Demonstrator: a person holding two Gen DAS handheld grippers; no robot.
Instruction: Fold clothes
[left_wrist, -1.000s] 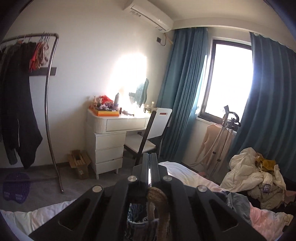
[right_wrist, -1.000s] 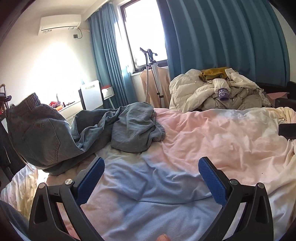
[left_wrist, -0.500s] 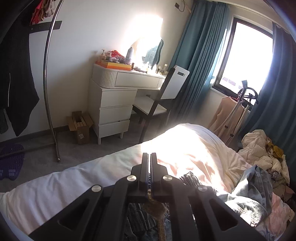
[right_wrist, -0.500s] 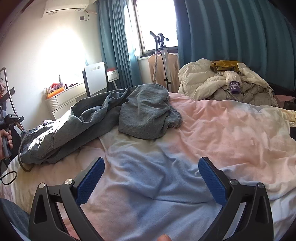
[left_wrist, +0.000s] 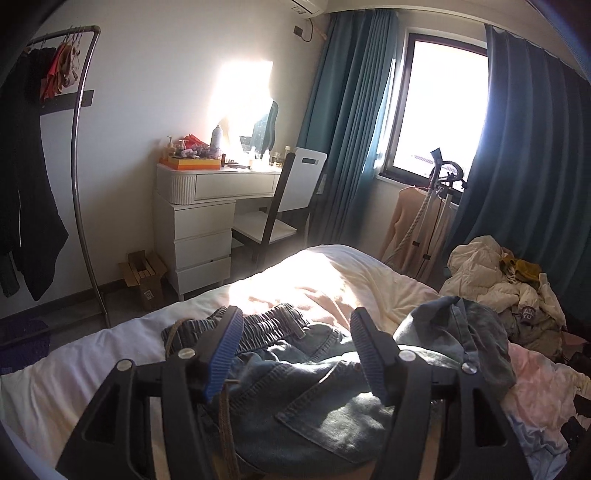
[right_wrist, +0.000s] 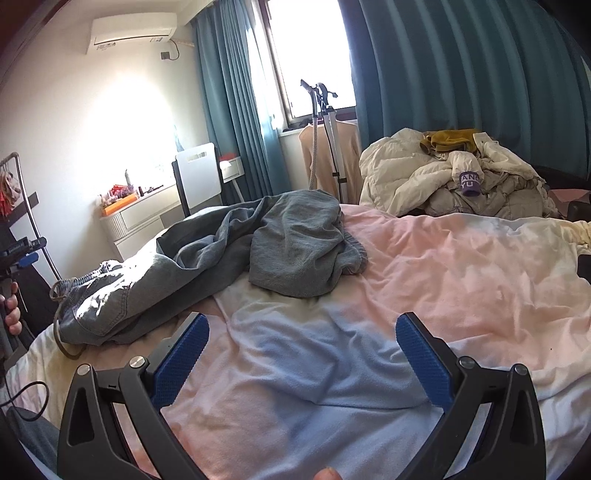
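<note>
The jeans (left_wrist: 295, 376) lie crumpled on the bed (right_wrist: 461, 266), waistband toward the left hand-held gripper (left_wrist: 295, 350), legs bunched. Both the left and the right hand-held gripper (right_wrist: 303, 350) stand apart, holding nothing. Judgement: spread the legs flat before creasing.

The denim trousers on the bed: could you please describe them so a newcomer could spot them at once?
Start at the bed with its pink and pale blue cover. Near its left edge lie the denim trousers, waistband toward the dresser. Unlike the plain grey garment heaped beside them, they show stitched seams and a cord.
</note>
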